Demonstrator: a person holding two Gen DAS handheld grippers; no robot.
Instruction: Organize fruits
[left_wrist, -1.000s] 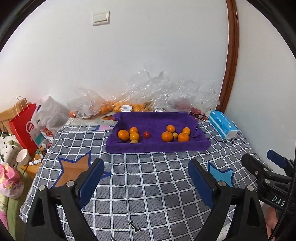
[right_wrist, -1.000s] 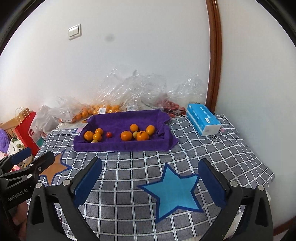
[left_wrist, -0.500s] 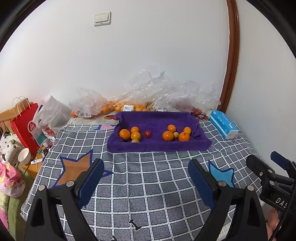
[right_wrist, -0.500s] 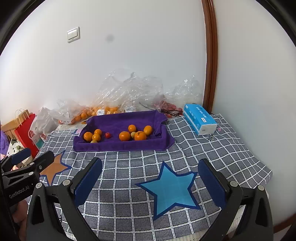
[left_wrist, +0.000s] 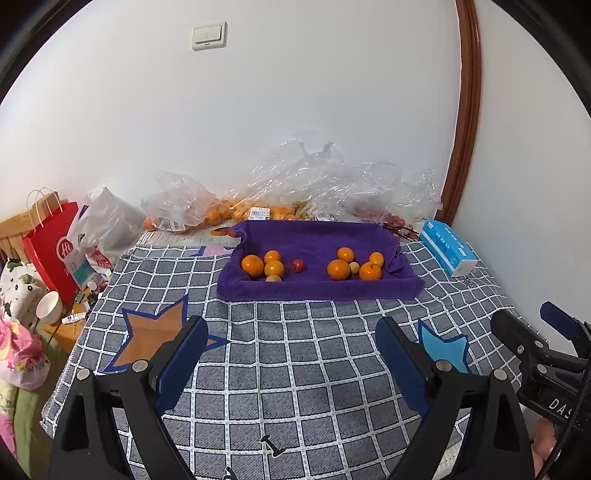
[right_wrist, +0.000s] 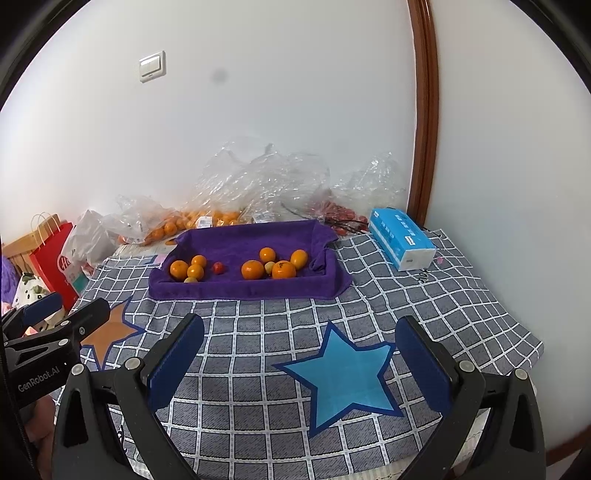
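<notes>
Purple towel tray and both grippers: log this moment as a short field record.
tray: purple towel tray, on the checked cloth
contents: two clusters of oranges with small pale fruits, one small red fruit between
left gripper: open, empty
right gripper: open, empty
nearby: blue tissue box, right of tray
</notes>
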